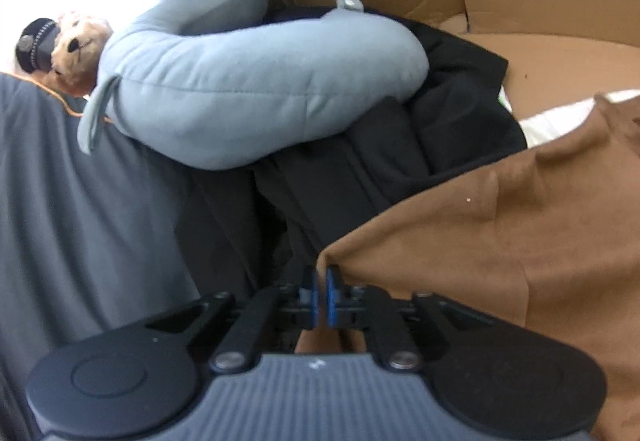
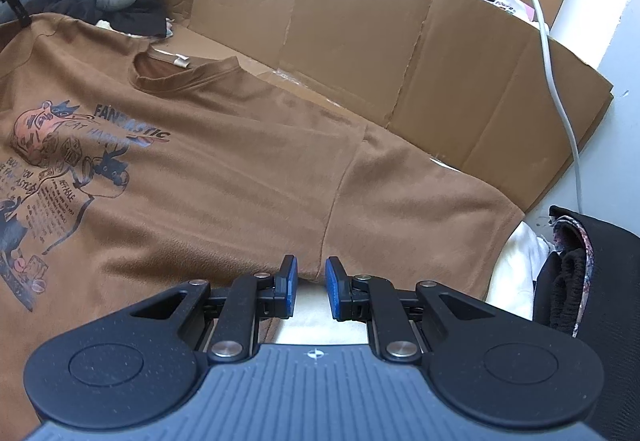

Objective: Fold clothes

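Brown tee (image 2: 224,177) lies flat, print up, collar toward the cardboard wall (image 2: 360,53). Left gripper (image 1: 322,291) is clamped on a corner of the tee (likely the sleeve end). Right gripper (image 2: 311,285) is parted, nothing between the 2 pads, sitting at the near edge under the sleeve seam. Right is nearer; sleeve runs right from it.

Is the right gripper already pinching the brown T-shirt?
No: the right gripper is open, its blue pads apart at the edge of the brown T-shirt, gripping no fabric.
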Demonstrator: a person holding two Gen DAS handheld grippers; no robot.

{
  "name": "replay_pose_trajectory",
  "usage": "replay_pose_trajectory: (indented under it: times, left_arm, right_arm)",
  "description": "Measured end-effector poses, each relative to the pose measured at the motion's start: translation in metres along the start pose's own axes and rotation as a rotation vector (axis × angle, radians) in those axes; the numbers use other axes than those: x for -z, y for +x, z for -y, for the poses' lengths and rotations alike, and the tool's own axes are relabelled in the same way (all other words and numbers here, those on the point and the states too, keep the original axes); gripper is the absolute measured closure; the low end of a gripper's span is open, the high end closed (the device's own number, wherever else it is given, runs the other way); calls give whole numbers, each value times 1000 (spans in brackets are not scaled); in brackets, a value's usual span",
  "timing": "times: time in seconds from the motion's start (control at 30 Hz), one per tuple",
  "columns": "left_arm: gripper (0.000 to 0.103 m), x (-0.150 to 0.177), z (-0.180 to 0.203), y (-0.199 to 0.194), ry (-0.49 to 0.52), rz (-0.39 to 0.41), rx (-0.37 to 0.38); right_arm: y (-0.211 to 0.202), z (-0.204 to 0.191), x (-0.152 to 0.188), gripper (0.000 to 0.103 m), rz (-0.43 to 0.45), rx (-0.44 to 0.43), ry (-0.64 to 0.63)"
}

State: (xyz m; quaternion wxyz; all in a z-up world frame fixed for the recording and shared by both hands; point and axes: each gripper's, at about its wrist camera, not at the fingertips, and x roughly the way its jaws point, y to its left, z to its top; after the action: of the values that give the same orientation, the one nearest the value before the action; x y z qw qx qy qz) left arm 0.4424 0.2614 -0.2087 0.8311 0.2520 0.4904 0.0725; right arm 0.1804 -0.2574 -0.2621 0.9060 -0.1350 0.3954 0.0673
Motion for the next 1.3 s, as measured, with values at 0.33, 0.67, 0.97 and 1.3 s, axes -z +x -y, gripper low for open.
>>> replay_pose_trajectory:
  times: [0.33, 0.67, 0.97, 1.3]
  left_arm:
    - [73, 36, -44, -58, -73, 60, -28]
    - [64, 77, -68, -61, -236, 124, 70]
    - [64, 108, -79, -29, -486, 137, 274]
    - [100, 121, -85, -15, -606, 160, 442]
  right_arm:
    - [-4, -3, 2, 82, 10, -12, -15]
    - [-8, -10, -2, 82, 26, -34, -15]
    - [-19, -43, -41, 82, -2, -112, -84]
    - [-55, -113, -115, 80, 57, -174, -154]
